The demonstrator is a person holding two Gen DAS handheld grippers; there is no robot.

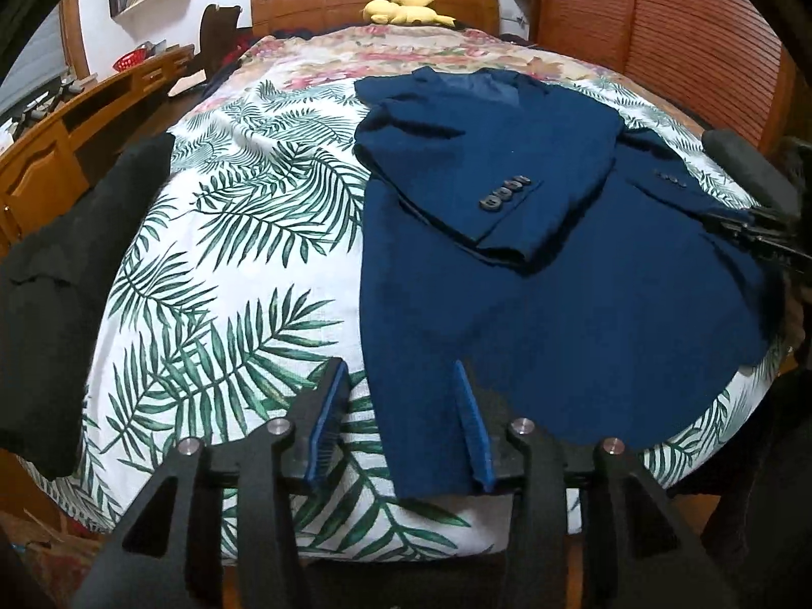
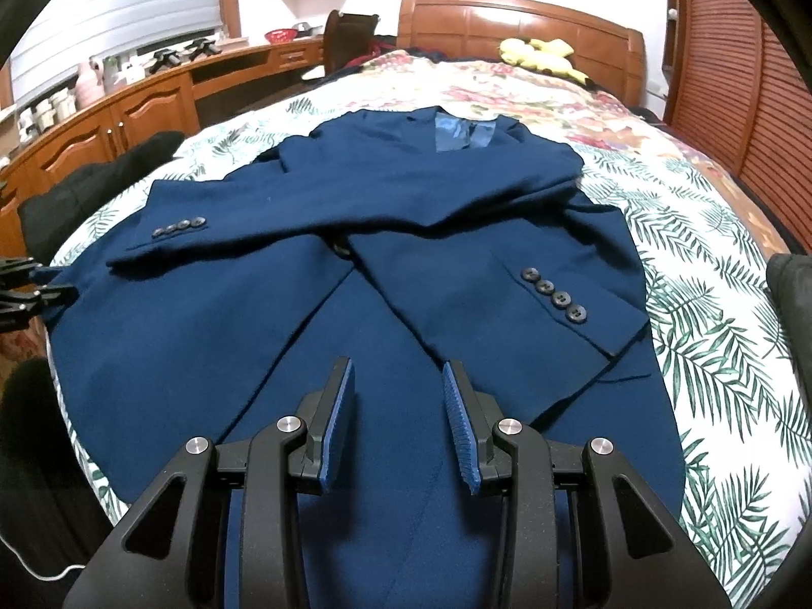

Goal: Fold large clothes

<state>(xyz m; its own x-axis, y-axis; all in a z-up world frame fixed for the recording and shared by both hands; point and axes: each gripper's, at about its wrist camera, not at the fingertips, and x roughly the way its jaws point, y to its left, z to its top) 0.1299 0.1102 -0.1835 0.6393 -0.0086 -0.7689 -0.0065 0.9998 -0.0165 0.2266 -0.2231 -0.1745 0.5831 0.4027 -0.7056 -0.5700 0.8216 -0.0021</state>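
Garment: blue jacket (image 2: 355, 304) lies flat, front up, on the bed (image 1: 228, 264), collar toward the headboard (image 2: 517, 20), hem toward the near edge.
Sleeves: both already folded inward across the chest; left cuff (image 2: 167, 233) and right cuff (image 2: 563, 304), each with a row of four buttons, cross over the front. Judged reason: narrowing the jacket into a rectangle before any lengthwise fold.
Left gripper (image 1: 401, 406): jaws apart, nothing between the pads; it hovers over the near left corner of the hem (image 1: 436, 462), one finger above the leaf-print sheet, the other above blue cloth. Placement suggests it straddles the hem edge in order to pinch it.
Right gripper (image 2: 398, 406): jaws apart, nothing clamped; it hangs above the lower middle of the jacket front, pointing toward the collar. Whether the fingertips touch the cloth cannot be told.
Stage: sleeve folds done, body fold not yet made; roughly midway, by my estimate.
Next move, judged: both grippers need a hold on the hem so it lifts evenly toward the collar.
Risk: a one-sided lift could slide the crossed sleeves out of place.
Bystanders: black garment (image 1: 66, 274) on the left edge of the bed, yellow plush toy (image 1: 406, 10) by the headboard, both well apart from the jacket.
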